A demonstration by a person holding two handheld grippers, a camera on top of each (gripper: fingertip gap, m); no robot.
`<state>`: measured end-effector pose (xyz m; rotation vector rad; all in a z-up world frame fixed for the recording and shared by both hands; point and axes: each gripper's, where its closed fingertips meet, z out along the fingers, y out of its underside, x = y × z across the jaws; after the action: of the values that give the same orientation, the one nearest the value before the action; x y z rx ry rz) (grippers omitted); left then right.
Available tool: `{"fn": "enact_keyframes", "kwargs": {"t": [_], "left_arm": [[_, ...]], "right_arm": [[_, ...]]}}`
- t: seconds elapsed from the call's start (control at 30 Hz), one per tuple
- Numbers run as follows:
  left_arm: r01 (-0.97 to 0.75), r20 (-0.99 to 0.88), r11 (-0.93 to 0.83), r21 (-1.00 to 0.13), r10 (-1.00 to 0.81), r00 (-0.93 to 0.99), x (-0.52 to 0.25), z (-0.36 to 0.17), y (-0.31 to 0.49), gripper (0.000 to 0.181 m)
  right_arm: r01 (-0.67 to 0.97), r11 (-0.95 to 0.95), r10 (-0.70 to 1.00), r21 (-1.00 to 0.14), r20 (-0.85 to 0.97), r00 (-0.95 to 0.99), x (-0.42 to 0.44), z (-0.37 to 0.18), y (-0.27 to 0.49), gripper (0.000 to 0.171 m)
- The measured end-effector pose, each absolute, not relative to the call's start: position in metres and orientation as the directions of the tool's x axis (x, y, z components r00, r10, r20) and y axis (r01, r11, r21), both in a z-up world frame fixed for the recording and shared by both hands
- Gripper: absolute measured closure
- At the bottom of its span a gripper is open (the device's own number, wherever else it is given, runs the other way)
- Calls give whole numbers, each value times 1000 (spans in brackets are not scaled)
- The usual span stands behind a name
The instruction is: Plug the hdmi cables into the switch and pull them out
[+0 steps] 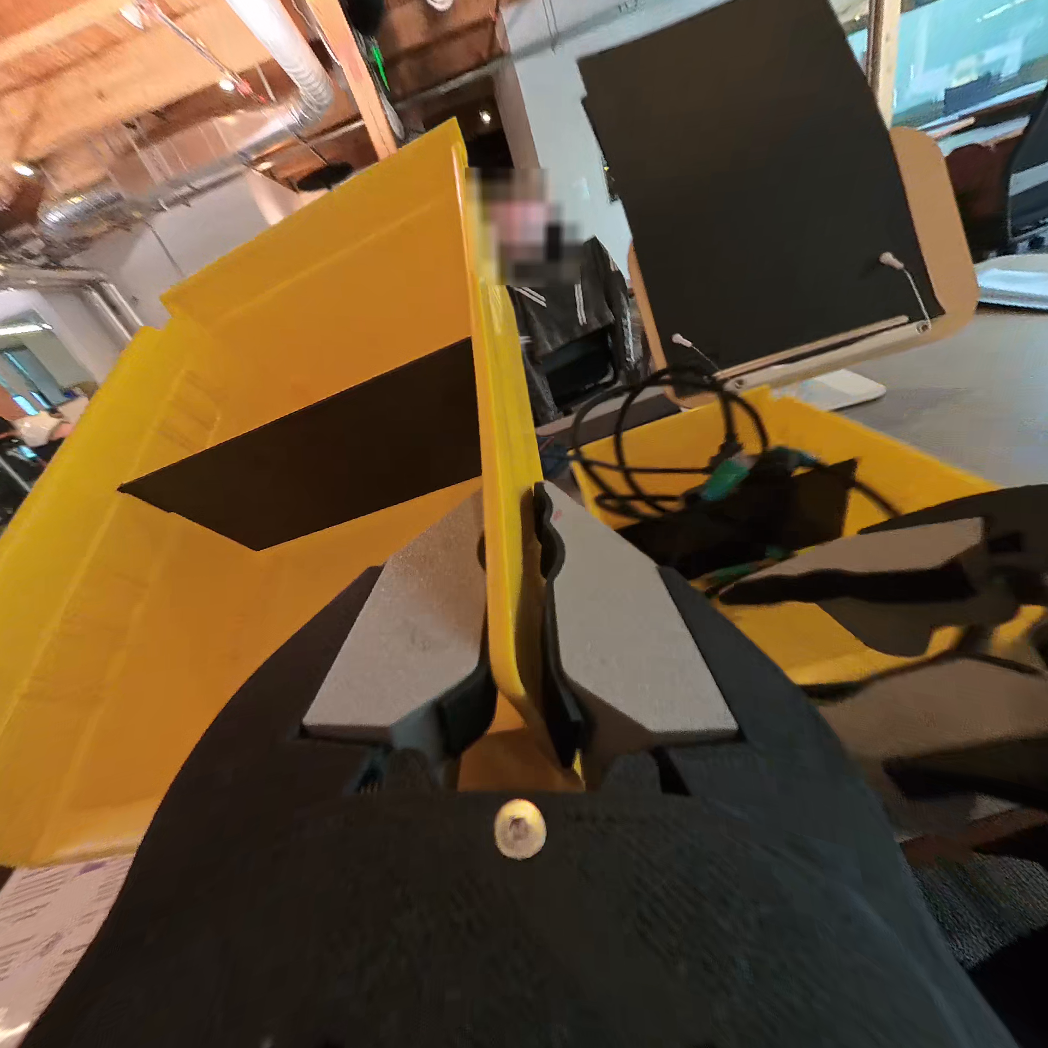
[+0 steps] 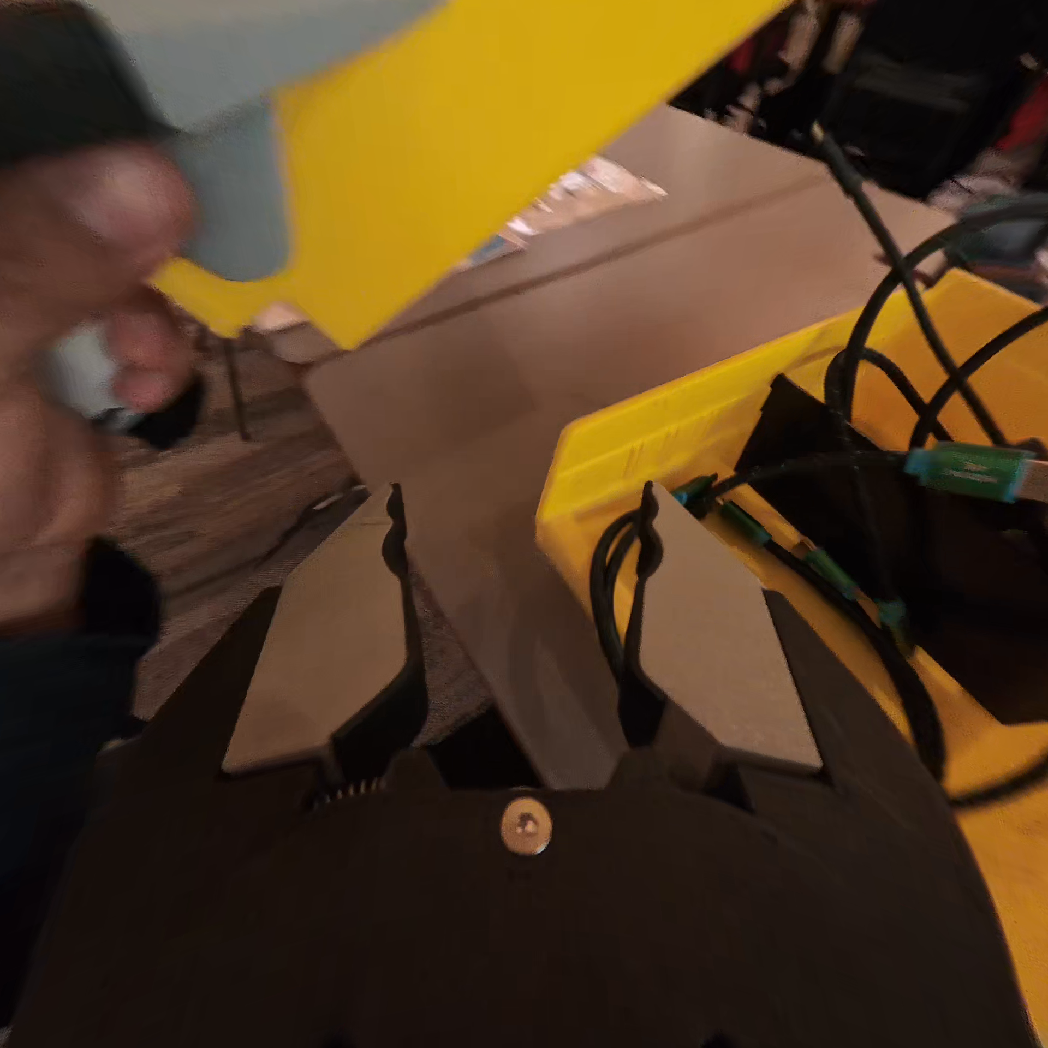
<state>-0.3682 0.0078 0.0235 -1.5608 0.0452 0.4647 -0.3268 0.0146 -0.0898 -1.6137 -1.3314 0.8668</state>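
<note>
Our left claw (image 1: 513, 601) was clenched on a lifted yellow bin (image 1: 317, 397); our right claw (image 2: 524, 612) hung released. HDMI cables (image 2: 964, 465), seemingly tangled, lay in the second bin (image 2: 652, 431) and could snag when pulled.

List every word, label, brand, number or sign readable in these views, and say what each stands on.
Green plastic cable plug in the yellow plastic bin: pale print, too blurred to read.
White paper sheet below the yellow plastic panel gripped by the left claw: printed lines, too blurred to read.
Nothing else is legible.
</note>
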Motion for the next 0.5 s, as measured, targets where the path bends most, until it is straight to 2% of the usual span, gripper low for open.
{"fn": "enact_keyframes", "kwargs": {"t": [0.13,0.2,0.27,0.33,0.4,0.5], "left_arm": [[-342,-326,4,-940,297,898,-371,49,-23,177],[-373,-359,-8,-928,300,884,-363,52,-28,177],[-406,-386,15,-914,283,878,-347,55,-26,177],[-436,-419,28,-899,230,878,-321,57,-20,177],[-447,-436,49,-893,144,888,-285,56,-11,177],[-463,-466,82,-882,-19,885,-219,43,13,177]], "right_arm": [[340,12,1000,-940,16,7,-298,-57,-31,87],[344,55,996,-937,27,-87,-268,-52,-37,76],[351,62,995,-934,32,-89,-238,-50,-20,86],[367,49,998,-929,27,-65,-207,-49,6,86],[371,21,1000,-928,16,-15,-176,-43,37,93],[348,-27,998,-937,-7,60,-129,-16,76,88]]}}
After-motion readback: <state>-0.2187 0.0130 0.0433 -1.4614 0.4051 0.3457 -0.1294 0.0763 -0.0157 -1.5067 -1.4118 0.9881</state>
